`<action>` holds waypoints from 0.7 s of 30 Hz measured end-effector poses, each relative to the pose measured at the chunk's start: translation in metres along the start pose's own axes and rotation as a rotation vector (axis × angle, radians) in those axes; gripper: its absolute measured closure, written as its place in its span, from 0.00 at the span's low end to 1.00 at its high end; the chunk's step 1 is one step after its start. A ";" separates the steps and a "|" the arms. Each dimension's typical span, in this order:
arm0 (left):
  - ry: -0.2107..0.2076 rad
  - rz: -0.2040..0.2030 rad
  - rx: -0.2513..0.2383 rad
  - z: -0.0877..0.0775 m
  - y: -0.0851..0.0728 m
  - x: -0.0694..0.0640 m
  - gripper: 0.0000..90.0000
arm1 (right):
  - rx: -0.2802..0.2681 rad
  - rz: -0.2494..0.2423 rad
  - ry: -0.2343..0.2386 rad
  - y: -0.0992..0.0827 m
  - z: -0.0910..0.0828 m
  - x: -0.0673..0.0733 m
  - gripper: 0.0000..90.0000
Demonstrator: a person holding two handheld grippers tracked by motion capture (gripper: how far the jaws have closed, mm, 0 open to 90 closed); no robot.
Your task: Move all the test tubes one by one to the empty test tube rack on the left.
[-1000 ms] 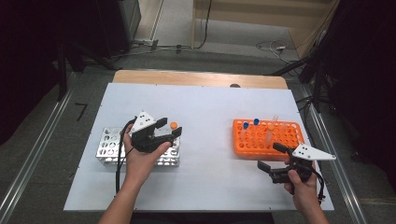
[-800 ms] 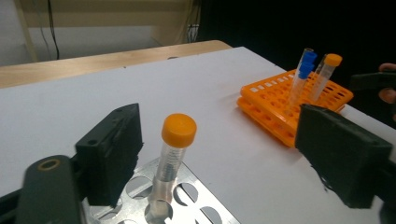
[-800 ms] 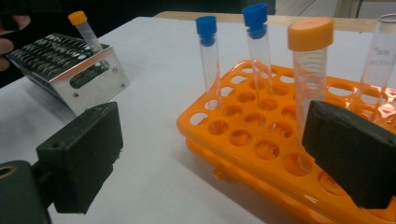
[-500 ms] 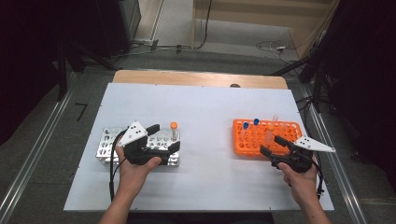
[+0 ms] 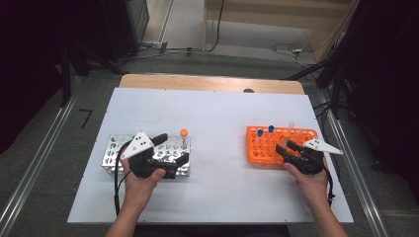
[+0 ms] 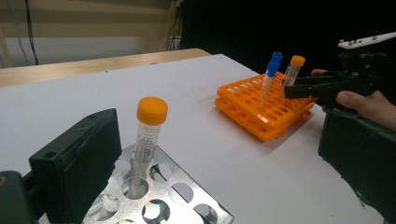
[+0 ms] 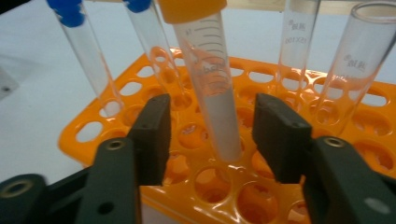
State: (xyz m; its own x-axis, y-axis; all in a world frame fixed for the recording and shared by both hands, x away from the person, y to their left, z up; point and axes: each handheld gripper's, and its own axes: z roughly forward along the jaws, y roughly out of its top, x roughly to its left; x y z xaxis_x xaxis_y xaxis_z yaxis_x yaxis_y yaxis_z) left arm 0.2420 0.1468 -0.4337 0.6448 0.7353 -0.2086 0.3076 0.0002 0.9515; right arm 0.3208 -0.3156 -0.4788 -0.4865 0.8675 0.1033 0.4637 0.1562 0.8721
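Closing just then around the orange-capped tube [image 7: 205, 70] upright in the orange rack [image 7: 74, 144], right gripper [image 7: 215, 128] pads apparently short of contact. Risked tilting it against the clear tubes [image 7: 299, 51] if squeezed off-centre. Noted left gripper [image 6: 219, 156] just opened wide, empty, beside the metal rack [image 6: 187, 205].

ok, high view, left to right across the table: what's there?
metal rack → left gripper → orange-capped tube → orange rack → right gripper
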 end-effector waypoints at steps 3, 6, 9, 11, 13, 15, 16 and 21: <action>-0.004 -0.003 -0.002 0.000 0.000 0.000 0.00 | -0.010 0.010 0.011 0.000 0.003 -0.002 0.62; -0.002 -0.007 -0.001 0.000 -0.001 0.001 0.00 | -0.005 0.011 -0.002 -0.002 0.004 -0.002 0.68; -0.001 -0.009 0.002 0.001 -0.001 0.002 0.00 | -0.007 -0.004 -0.021 -0.003 0.004 -0.003 0.78; 0.002 -0.012 0.000 0.000 -0.002 0.002 0.00 | -0.018 -0.019 -0.035 -0.003 0.002 -0.003 0.81; 0.005 -0.010 -0.006 0.000 -0.002 0.003 0.00 | -0.035 -0.016 -0.034 -0.001 -0.001 -0.004 0.81; 0.003 -0.012 -0.013 0.000 -0.002 0.003 0.00 | -0.056 -0.016 -0.036 0.002 -0.006 -0.004 0.81; 0.002 -0.010 -0.013 0.000 -0.002 0.003 0.00 | -0.080 -0.017 -0.038 0.006 -0.011 -0.002 0.81; -0.002 -0.011 -0.011 0.000 -0.002 0.003 0.00 | -0.118 -0.042 -0.038 0.016 -0.025 0.006 0.81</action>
State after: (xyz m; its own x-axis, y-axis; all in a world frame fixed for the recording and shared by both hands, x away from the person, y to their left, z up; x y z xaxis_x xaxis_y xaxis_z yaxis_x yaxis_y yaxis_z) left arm 0.2436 0.1488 -0.4358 0.6432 0.7336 -0.2194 0.3071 0.0153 0.9515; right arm 0.3066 -0.3197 -0.4524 -0.4739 0.8792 0.0493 0.3525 0.1381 0.9256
